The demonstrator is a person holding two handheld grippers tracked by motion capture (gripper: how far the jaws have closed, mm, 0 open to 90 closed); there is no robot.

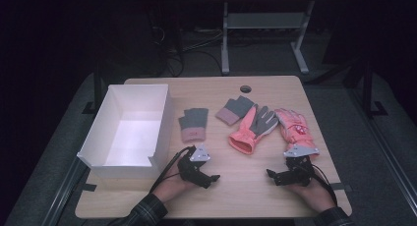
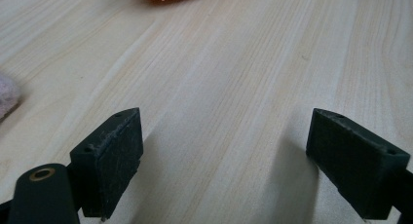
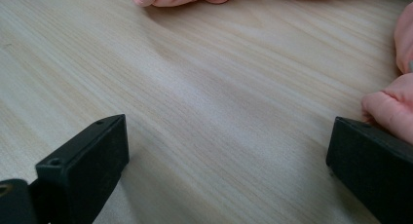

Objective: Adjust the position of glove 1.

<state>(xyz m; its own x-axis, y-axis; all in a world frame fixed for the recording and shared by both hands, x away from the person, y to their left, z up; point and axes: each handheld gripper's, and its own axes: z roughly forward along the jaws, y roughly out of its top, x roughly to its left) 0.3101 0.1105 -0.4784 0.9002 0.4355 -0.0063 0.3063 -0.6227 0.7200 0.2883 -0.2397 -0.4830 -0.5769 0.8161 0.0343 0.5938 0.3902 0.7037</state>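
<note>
Both my grippers rest low on the near part of the wooden table (image 1: 255,186), well apart from each other. Left gripper (image 1: 212,178): fingers spread wide, bare wood between them, nothing held. Right gripper (image 1: 273,175): fingers also wide apart, nothing between; in the right gripper view a pink cuff sits just beside one finger, touching or nearly, I cannot tell which.

Nearest things are the two pink ski gloves. One glove (image 1: 251,127) lies grey palm up, cuff toward me. The other glove (image 1: 294,127) lies just right of it, directly beyond the right gripper. Two short grey mitts (image 1: 193,124) lie farther left and back. White open box (image 1: 98,132) stands at the table's left edge.
</note>
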